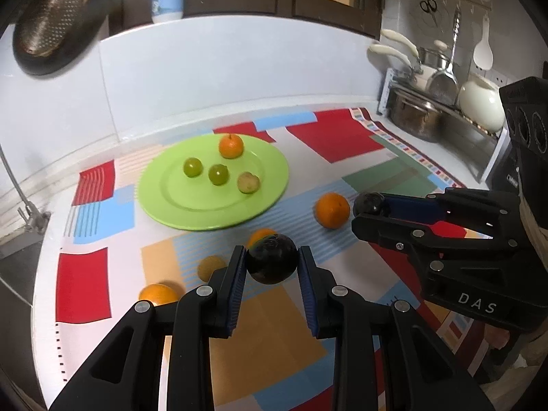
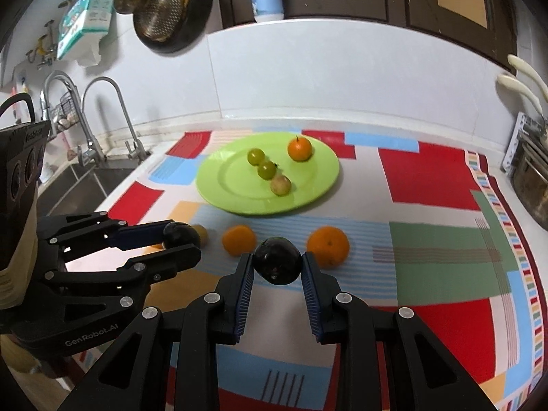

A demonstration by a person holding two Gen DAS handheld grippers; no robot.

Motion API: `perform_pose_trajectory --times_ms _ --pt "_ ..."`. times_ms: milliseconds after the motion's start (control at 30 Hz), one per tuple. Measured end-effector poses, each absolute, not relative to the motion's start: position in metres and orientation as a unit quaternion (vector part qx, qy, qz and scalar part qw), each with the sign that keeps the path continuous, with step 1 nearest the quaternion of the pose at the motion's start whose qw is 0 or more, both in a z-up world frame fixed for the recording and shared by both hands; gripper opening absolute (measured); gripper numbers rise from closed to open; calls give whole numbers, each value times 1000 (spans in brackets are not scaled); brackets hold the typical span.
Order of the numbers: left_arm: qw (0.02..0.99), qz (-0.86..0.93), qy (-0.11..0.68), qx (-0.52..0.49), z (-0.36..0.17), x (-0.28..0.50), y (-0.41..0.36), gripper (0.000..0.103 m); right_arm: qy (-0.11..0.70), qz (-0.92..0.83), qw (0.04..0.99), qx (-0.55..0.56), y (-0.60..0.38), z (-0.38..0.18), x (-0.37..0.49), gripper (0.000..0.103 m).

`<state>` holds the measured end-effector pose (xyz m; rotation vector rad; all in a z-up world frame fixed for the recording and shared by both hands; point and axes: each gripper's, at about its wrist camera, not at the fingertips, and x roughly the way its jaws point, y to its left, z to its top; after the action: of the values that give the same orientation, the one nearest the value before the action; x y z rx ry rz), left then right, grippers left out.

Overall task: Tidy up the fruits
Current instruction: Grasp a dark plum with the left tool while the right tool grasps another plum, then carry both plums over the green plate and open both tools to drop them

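Note:
A green plate [image 1: 161,185] [image 2: 219,178] holds an orange [image 1: 231,146] [image 2: 299,149] and three green-yellow fruits [image 1: 218,174] [image 2: 266,170]. My left gripper [image 1: 272,262] is shut on a dark plum [image 1: 272,258], held above the cloth; it also shows in the right wrist view [image 2: 181,239]. My right gripper [image 2: 277,263] is shut on another dark plum [image 2: 277,260], which also shows in the left wrist view [image 1: 369,203]. Loose oranges [image 1: 332,210] [image 2: 328,246] [image 2: 238,239] [image 1: 158,294] and a small yellowish fruit [image 1: 209,267] lie on the cloth.
A patchwork cloth [image 2: 428,178] covers the counter. A sink with taps [image 2: 99,157] is at the left. A dish rack with pots [image 1: 428,102] stands at the right. A colander pan [image 2: 171,10] hangs on the wall.

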<state>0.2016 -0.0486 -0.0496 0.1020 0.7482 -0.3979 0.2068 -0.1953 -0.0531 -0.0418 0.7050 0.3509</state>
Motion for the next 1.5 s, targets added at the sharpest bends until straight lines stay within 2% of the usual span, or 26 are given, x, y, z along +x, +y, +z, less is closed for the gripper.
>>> perform_pose_trajectory --times_ms 800,1500 --pt "938 -142 313 51 1 243 -12 30 279 220 934 -40 -157 4 253 30" --pt "927 -159 332 77 -6 340 2 30 314 229 919 -62 -131 -2 356 30"
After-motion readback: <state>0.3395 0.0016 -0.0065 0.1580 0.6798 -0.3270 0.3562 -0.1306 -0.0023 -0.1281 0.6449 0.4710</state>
